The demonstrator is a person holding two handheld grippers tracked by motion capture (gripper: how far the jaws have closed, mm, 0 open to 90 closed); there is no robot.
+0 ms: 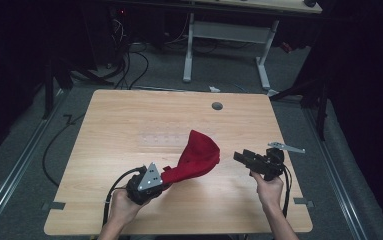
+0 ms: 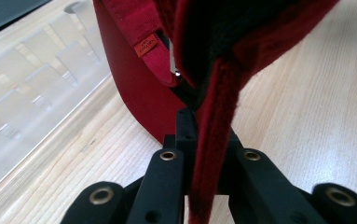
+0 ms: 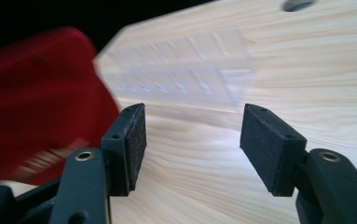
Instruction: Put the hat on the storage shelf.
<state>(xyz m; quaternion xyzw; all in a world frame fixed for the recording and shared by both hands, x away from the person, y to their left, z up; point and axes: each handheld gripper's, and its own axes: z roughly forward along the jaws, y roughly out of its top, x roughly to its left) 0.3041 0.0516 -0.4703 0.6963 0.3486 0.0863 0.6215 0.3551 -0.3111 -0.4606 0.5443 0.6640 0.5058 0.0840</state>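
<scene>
While the left gripper (image 1: pixel 165 181) holds a red cap (image 1: pixel 197 154) raised over the middle of the wooden table (image 1: pixel 129 125), its jaws are clamped tight on an edge of the cap's fabric. The right gripper (image 1: pixel 240 157) sits just beside the cap on its right, jaws spread wide with nothing between them and aimed toward it. The step in hand appears to be a two-handed grasp: one side is secured, the other not yet taken. The next move likely calls for the right gripper to travel the short gap to the cap's free side and close on a rim or panel without pulling it out of the left grip.

From the left gripper view, the red cap (image 2: pixel 213 140) shows a small orange tag (image 2: pixel 147 45) and a metal strap clasp (image 2: pixel 174 63), details too small from above. The right gripper view reveals a clear plastic compartment box (image 3: pixel 181 77) lying on the table beyond its open pads (image 3: pixel 136 144); the high view shows it as a faint pale patch. That view alone shows both hands, and a round grommet hole (image 1: pixel 217 106) near the far edge.
</scene>
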